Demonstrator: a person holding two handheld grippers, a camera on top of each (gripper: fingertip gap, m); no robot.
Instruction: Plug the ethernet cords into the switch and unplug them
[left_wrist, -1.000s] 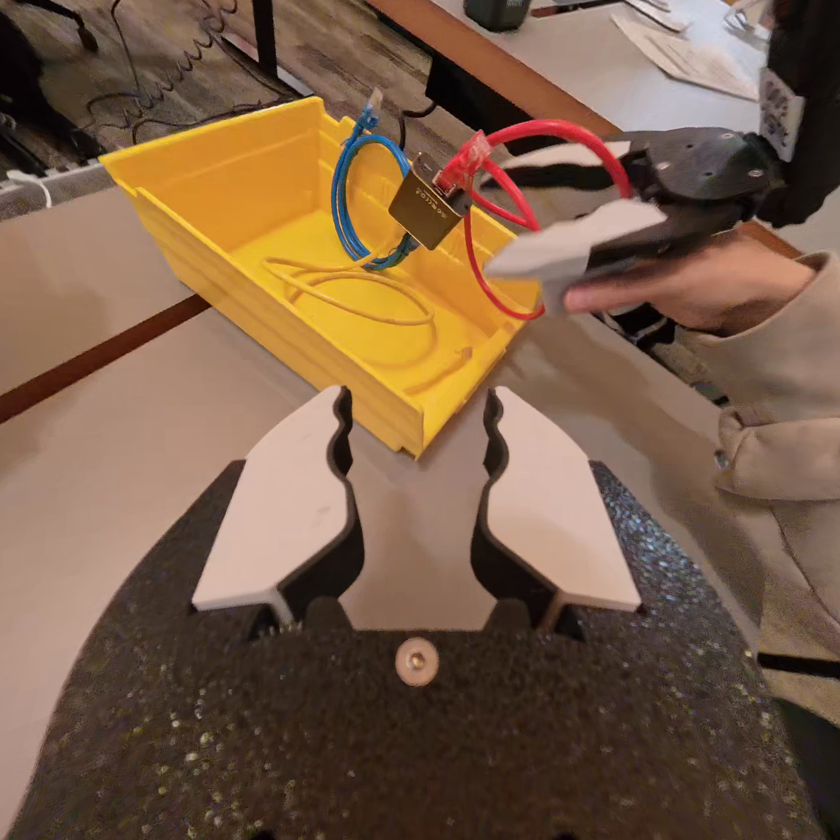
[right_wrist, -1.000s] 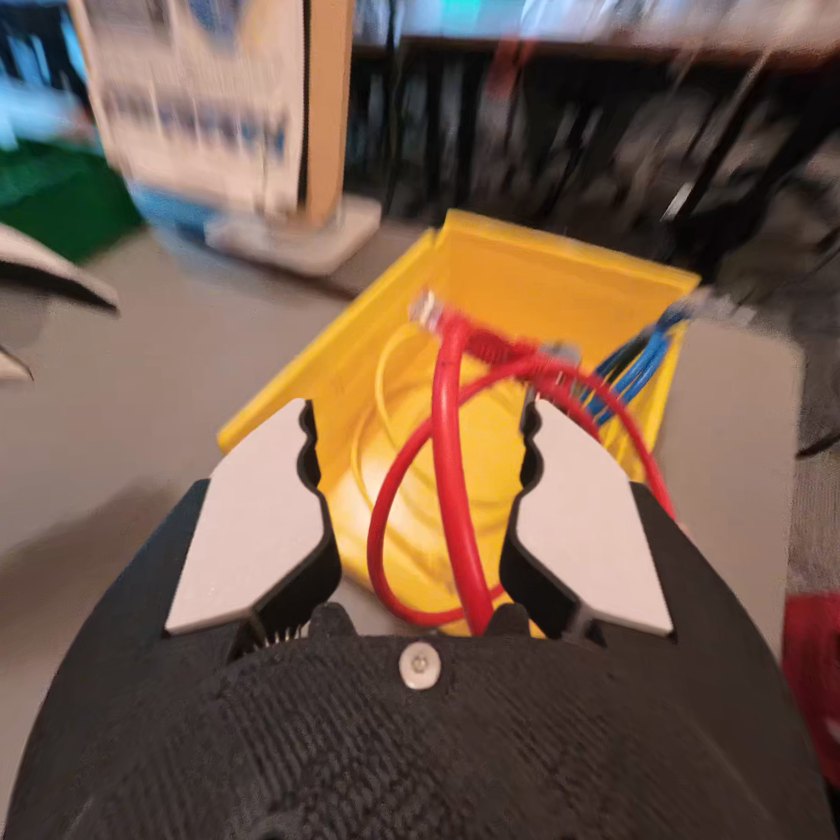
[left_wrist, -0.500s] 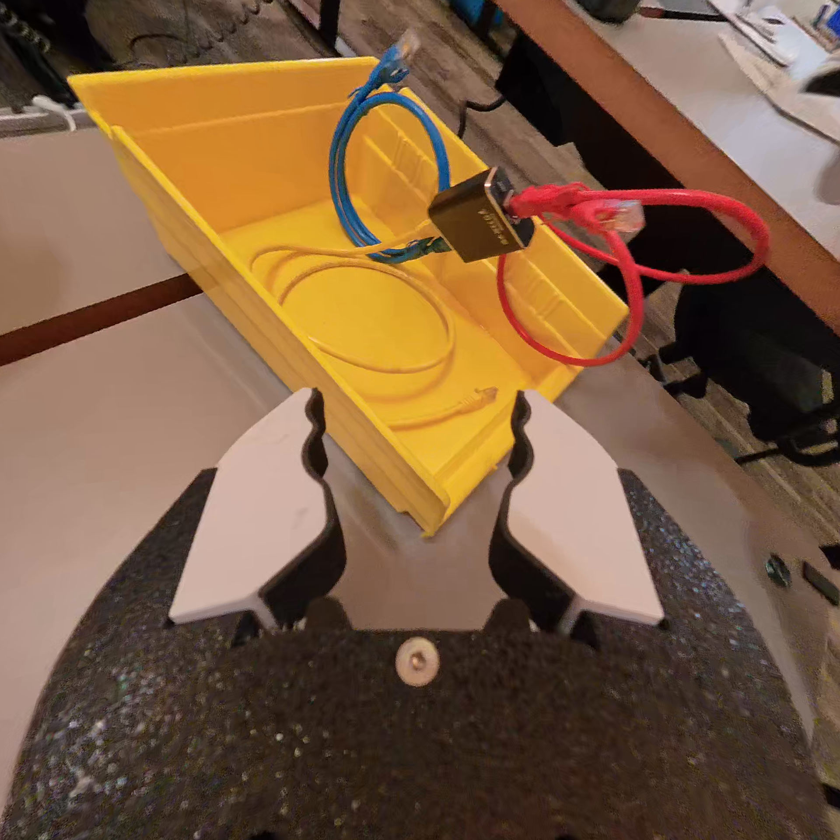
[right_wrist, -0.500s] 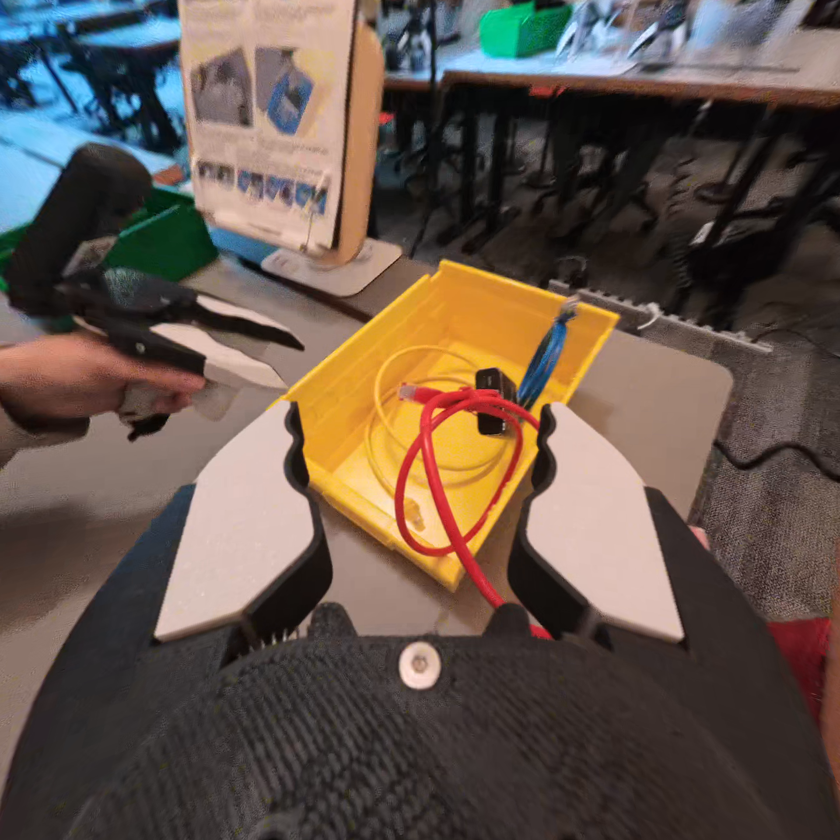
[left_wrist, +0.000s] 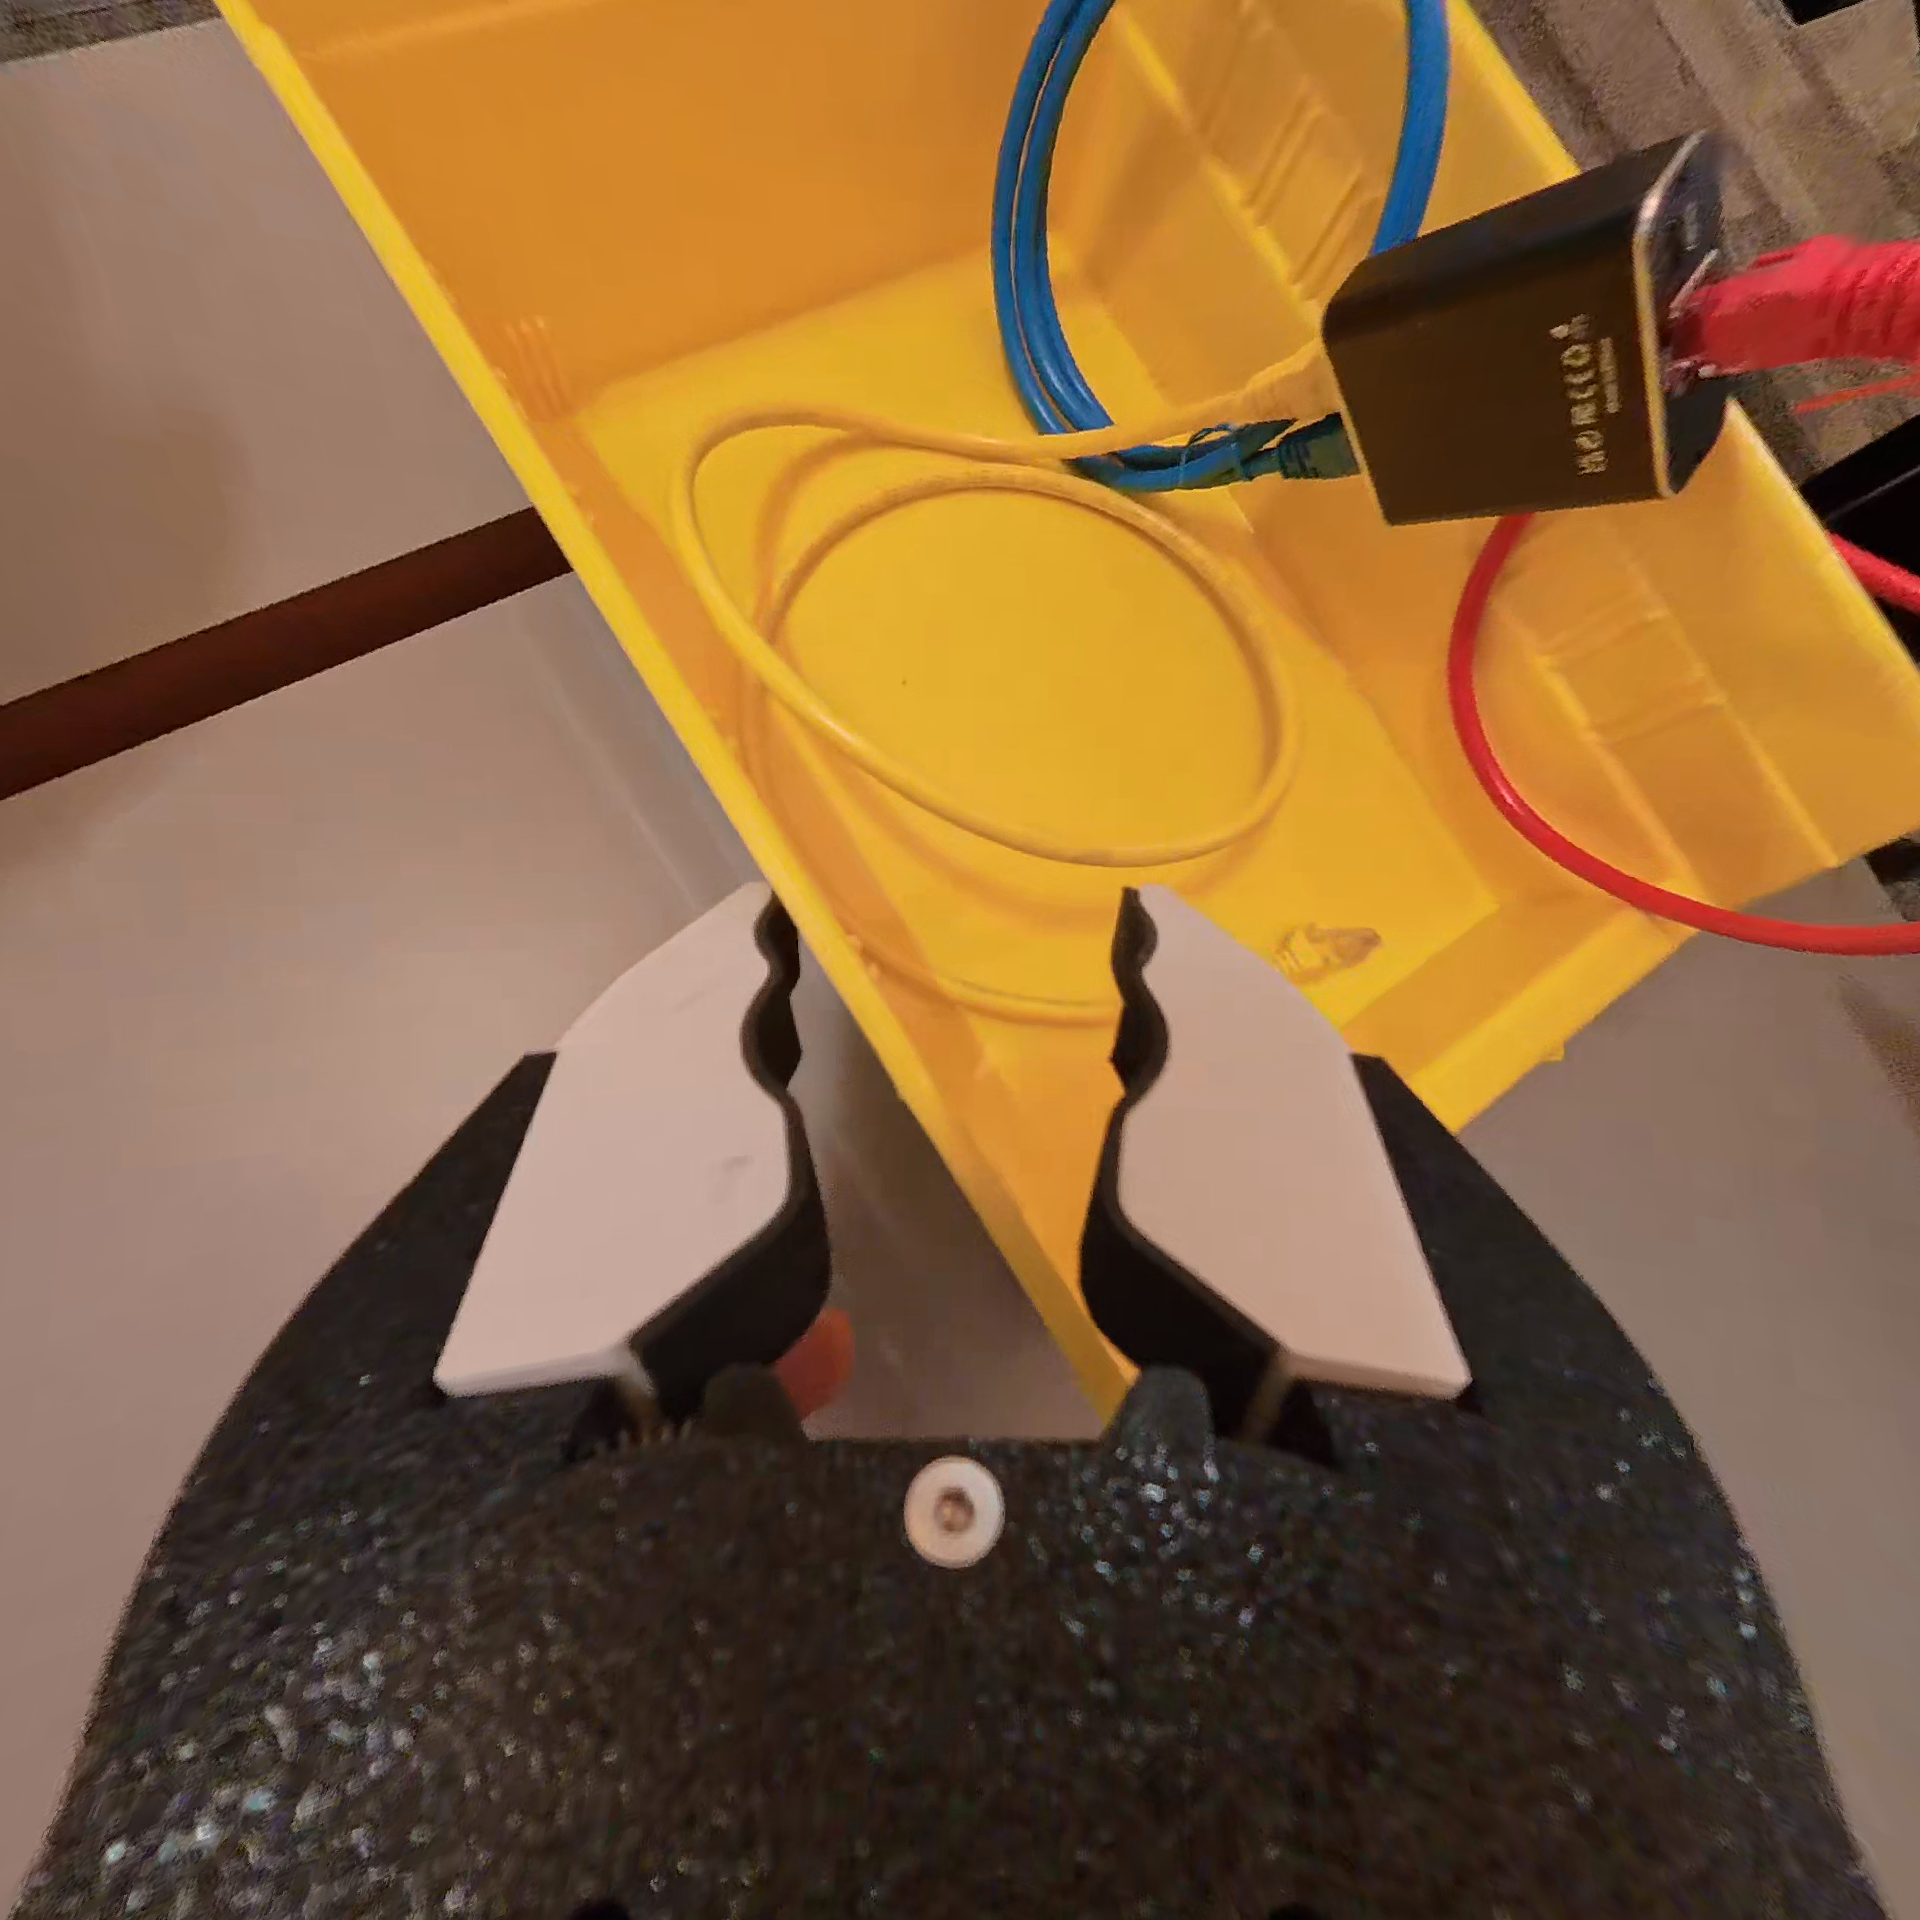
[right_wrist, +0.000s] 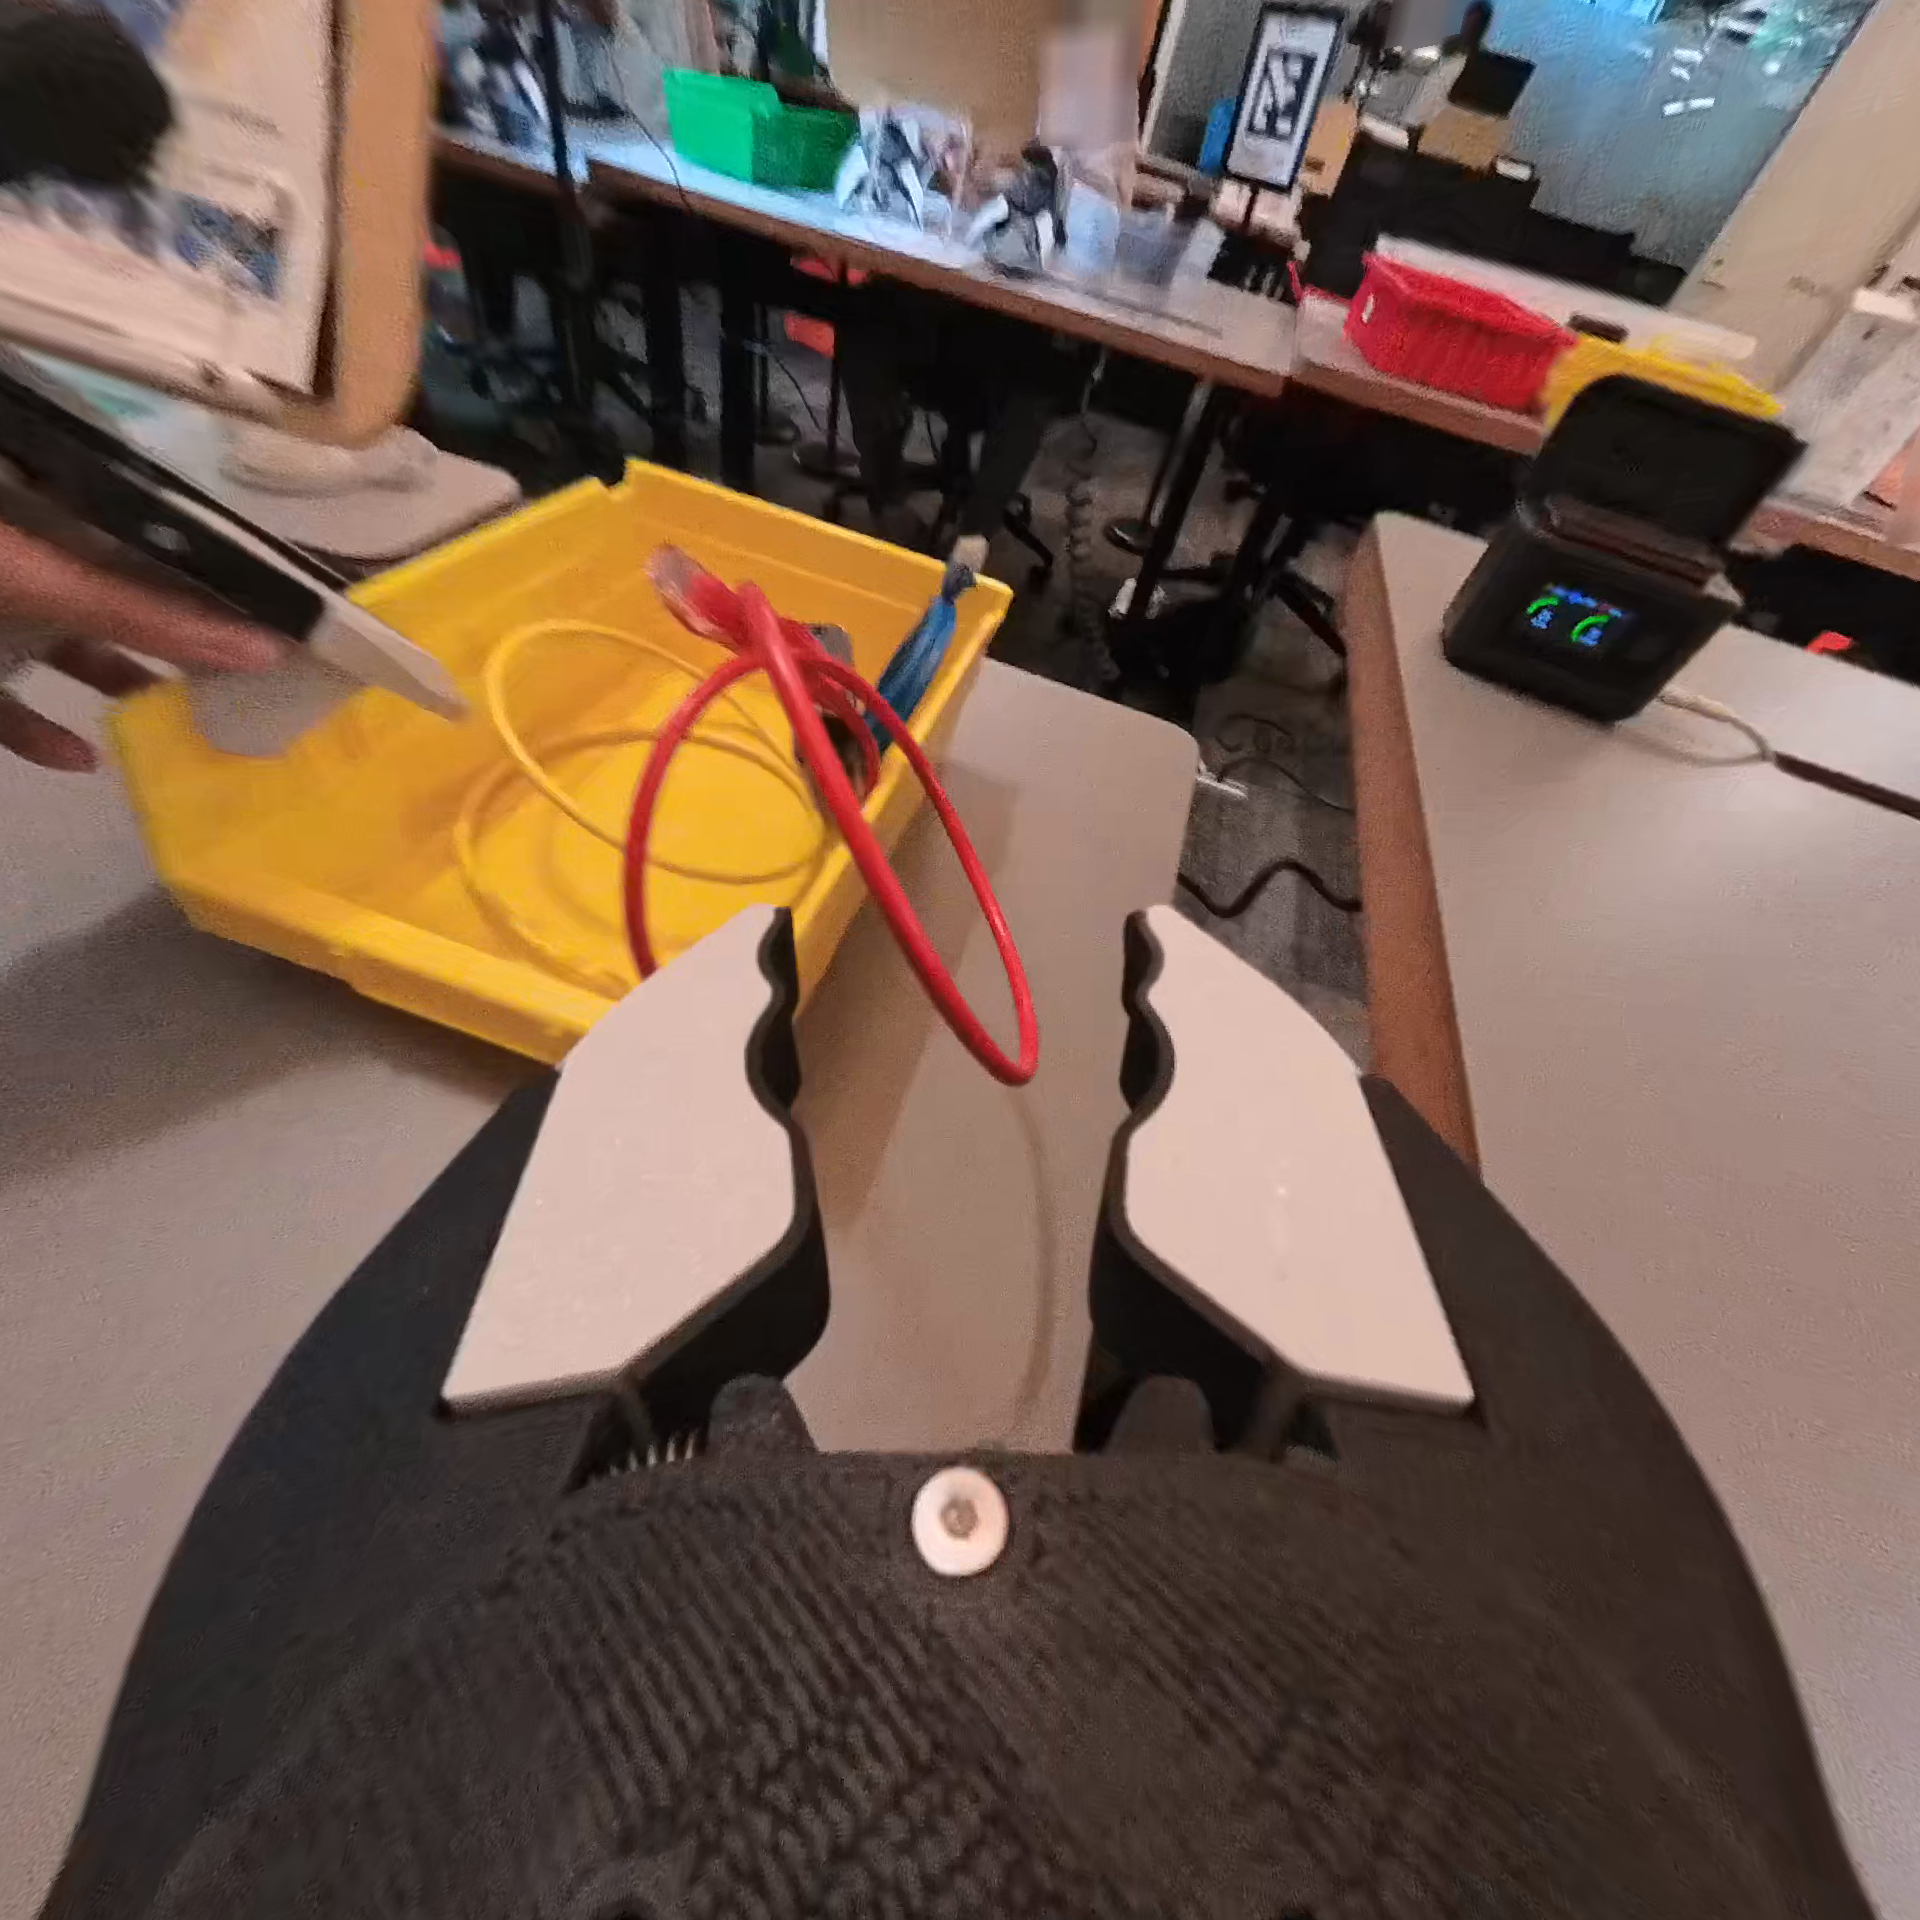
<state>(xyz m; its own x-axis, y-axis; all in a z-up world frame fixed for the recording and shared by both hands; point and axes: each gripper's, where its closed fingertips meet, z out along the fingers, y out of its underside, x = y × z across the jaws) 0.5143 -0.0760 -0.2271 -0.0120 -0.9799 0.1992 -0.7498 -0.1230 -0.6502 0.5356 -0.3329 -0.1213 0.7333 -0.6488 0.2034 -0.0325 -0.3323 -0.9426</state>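
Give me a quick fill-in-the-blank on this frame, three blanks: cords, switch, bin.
1. The switch sits against the wall of a ____ bin.
2. The cord coiled flat on the bin floor is ____.
3. The red cord loops out over the bin's rim toward the open ____ gripper.

Missing words: yellow; yellow; right

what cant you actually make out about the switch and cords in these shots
- Left wrist view: the red cord runs off the right edge, so its free end is cut off.
- Left wrist view: the blue cord loops past the top edge.
- Right wrist view: the switch is mostly hidden behind the red cord; its ports cannot be counted.
- Right wrist view: the left gripper is blurred.
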